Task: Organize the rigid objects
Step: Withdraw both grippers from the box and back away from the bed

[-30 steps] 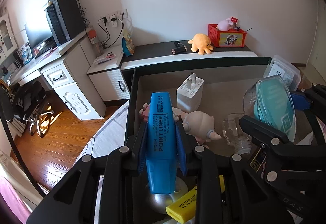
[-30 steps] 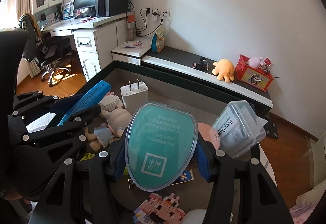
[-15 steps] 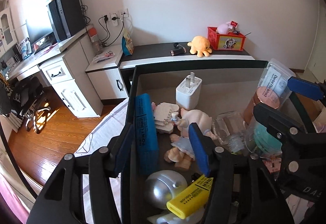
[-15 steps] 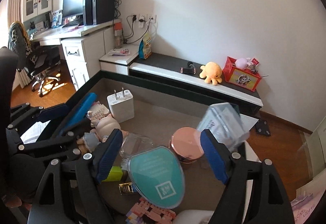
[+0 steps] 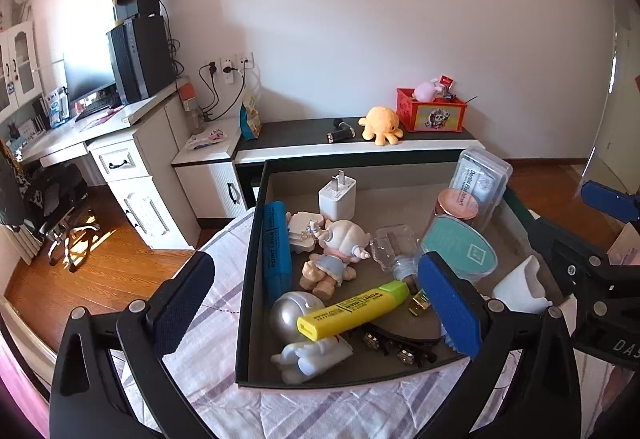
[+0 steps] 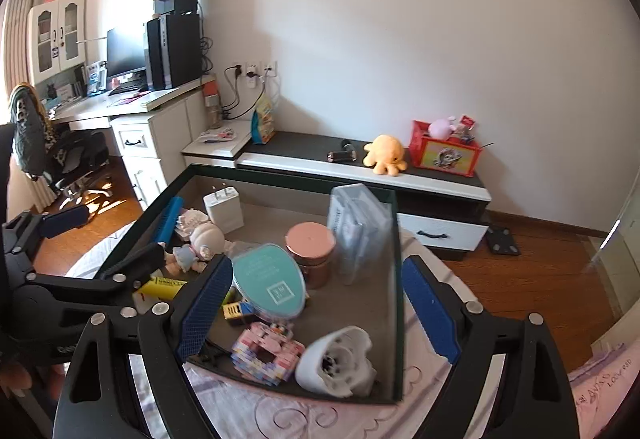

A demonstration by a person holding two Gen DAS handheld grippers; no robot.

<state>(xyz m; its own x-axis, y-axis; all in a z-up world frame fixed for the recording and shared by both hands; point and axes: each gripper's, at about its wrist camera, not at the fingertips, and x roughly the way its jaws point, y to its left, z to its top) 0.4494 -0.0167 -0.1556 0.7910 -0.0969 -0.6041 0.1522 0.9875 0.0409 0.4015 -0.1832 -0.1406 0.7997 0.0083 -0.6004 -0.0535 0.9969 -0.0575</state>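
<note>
A dark tray on the bed holds the objects. The blue highlighter lies along its left wall. The teal round case lies by the copper tin; the case also shows in the right wrist view. A yellow highlighter, a doll, a white charger and a floss box are in the tray too. My left gripper is open and empty above the tray's near left. My right gripper is open and empty above the tray's near right.
The tray sits on a striped bedsheet. A pink brick model and a white shell-like piece lie at its near edge. Beyond stand a low bench with a plush octopus, and a desk.
Both grippers have opened and pulled back up. The blue highlighter was let go along the tray's left wall, and the teal case was let go beside the copper tin.
</note>
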